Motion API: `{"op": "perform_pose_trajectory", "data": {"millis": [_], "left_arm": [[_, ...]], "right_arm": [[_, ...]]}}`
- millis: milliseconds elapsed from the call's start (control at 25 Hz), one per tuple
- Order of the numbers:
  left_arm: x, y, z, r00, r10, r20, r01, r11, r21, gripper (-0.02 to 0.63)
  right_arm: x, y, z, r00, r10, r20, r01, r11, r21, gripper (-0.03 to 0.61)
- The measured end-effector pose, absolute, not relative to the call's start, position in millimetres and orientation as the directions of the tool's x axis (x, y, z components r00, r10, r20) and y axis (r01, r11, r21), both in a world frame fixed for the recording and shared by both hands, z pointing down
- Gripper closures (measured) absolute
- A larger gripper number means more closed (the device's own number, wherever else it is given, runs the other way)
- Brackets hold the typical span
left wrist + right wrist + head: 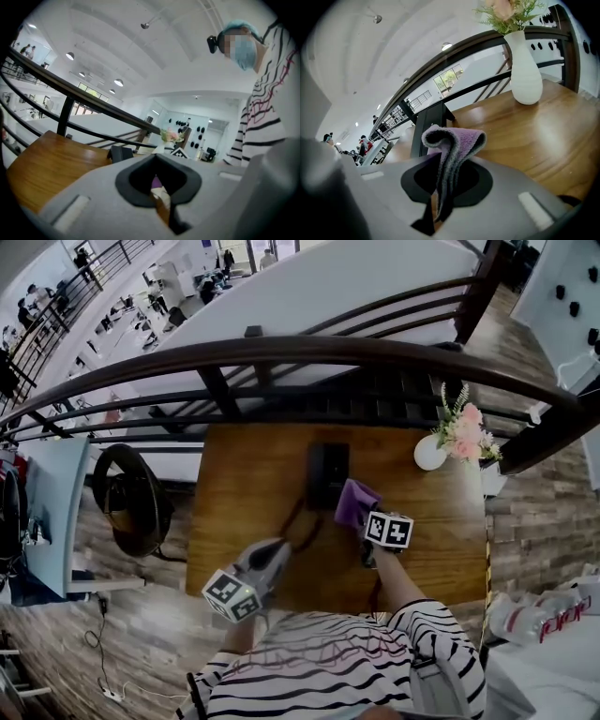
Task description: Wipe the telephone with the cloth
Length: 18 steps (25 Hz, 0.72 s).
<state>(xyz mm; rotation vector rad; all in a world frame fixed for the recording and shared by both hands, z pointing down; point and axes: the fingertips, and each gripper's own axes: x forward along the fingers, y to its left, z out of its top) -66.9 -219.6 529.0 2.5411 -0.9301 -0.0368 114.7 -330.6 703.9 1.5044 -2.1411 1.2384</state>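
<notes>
Showing the right gripper (438, 187), fingers clamped on the purple cloth (457, 138). The black telephone (328, 474) lies on the desk (244, 493) just ahead-left of these fingers, its long axis running away from them. The left gripper (161, 197), fingers together and empty, sits farther back.
</notes>
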Motion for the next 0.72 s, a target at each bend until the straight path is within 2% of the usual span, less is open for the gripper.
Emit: {"op": "perform_pose_trajectory", "data": {"millis": [240, 480, 720], "left_arm": [[-65.6, -219.9, 520.8, 0.788, -0.604, 0.114, -0.595, -0.702, 0.392, 0.612], [-66.9, -218.9, 509.6, 0.809, -0.581, 0.096, -0.571, -0.735, 0.367, 0.612], [-70.5, -212.6, 500.9, 0.843, -0.533, 0.072, -0.521, -0.775, 0.359, 0.612]], "right_arm": [[102.1, -321.9, 673.6, -0.478, -0.687, 0.547, -0.835, 0.164, -0.524, 0.543], [99.1, -297.7, 616.3, -0.469, -0.758, 0.454, -0.850, 0.248, -0.465, 0.543], [95.1, -260.6, 575.8, -0.438, -0.815, 0.379, -0.846, 0.231, -0.480, 0.543]]}}
